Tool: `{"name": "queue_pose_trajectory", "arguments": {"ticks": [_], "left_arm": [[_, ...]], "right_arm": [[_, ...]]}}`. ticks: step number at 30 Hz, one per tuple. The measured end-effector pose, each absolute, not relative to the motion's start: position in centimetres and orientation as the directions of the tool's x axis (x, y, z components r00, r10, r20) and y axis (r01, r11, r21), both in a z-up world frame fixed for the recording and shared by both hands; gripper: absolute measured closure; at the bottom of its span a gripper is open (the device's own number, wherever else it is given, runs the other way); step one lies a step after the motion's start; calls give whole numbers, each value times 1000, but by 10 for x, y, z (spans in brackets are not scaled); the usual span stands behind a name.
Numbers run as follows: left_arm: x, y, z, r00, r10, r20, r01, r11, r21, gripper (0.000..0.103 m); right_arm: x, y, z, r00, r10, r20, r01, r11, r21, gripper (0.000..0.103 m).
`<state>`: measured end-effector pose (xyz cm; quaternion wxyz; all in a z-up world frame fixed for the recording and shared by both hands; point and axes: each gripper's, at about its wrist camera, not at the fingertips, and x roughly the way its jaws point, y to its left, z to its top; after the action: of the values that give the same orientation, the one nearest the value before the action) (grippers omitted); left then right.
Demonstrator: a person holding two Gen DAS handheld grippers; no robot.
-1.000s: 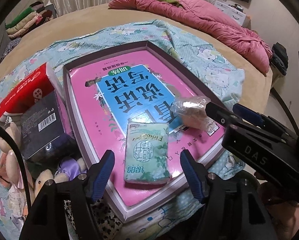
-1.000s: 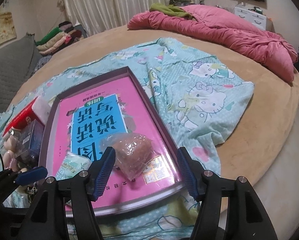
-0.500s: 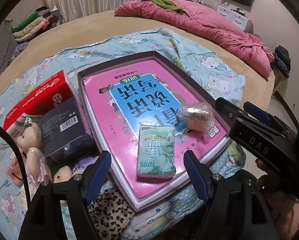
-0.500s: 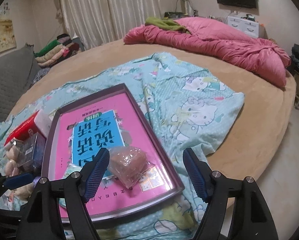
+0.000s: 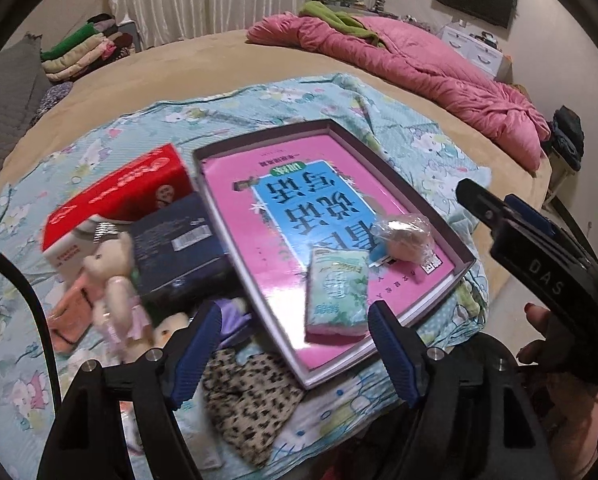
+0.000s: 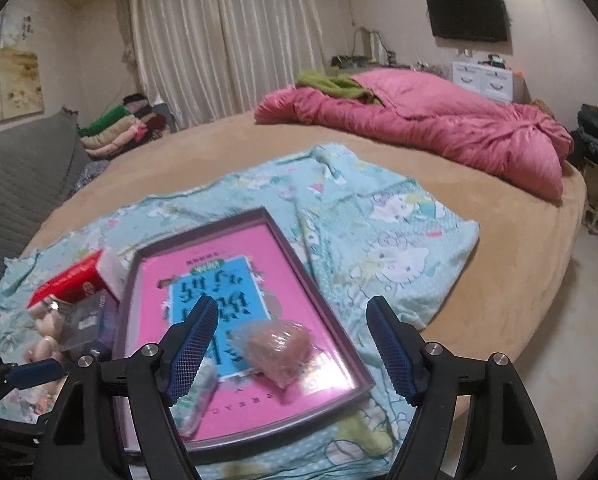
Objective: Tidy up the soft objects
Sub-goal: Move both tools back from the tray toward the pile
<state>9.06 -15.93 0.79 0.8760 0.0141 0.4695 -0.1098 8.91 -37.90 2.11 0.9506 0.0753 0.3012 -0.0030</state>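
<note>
A shallow box tray point(image 5: 443, 220) point(image 6: 277, 222) with a pink and blue printed bottom lies on a teal blanket. In it lie a green tissue pack point(image 5: 335, 292) point(image 6: 201, 392) and a plastic-wrapped pinkish lump point(image 5: 405, 238) point(image 6: 279, 346). Left of the tray are a small plush bear point(image 5: 113, 280), a purple plush point(image 5: 231, 316), a pink cloth point(image 5: 71, 312) and a leopard-print cloth point(image 5: 251, 396). My left gripper point(image 5: 291, 348) is open and empty above the tray's near-left corner. My right gripper point(image 6: 291, 344) is open and empty, above the wrapped lump.
A red tissue box point(image 5: 119, 196) point(image 6: 75, 280) and a dark box point(image 5: 179, 240) sit left of the tray. The teal blanket point(image 6: 379, 232) covers a round tan bed point(image 6: 519, 280). A pink quilt point(image 6: 439, 132) lies at the far side. Folded clothes point(image 6: 119, 128) are stacked far left.
Both grippers have pulled back and risen from the tray, both open. The left view has swung left, so the plush toys and cloths now show. The tissue pack and wrapped lump stay put.
</note>
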Motion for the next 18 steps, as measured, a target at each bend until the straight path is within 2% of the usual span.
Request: {"name": "queue_pose_trajectory", "arguments": {"ticks": [10,18], "left_arm": [[78,-93,40,589,-133,-797,90,991,-100,28],[61,-36,57,615,-104,-782,4,992,-129,28]], "right_arm": [[67,-335,56,838,141,-527,-78,987,139,25],[52,-297,70,812,239,-533,-198,971,134,25]]}}
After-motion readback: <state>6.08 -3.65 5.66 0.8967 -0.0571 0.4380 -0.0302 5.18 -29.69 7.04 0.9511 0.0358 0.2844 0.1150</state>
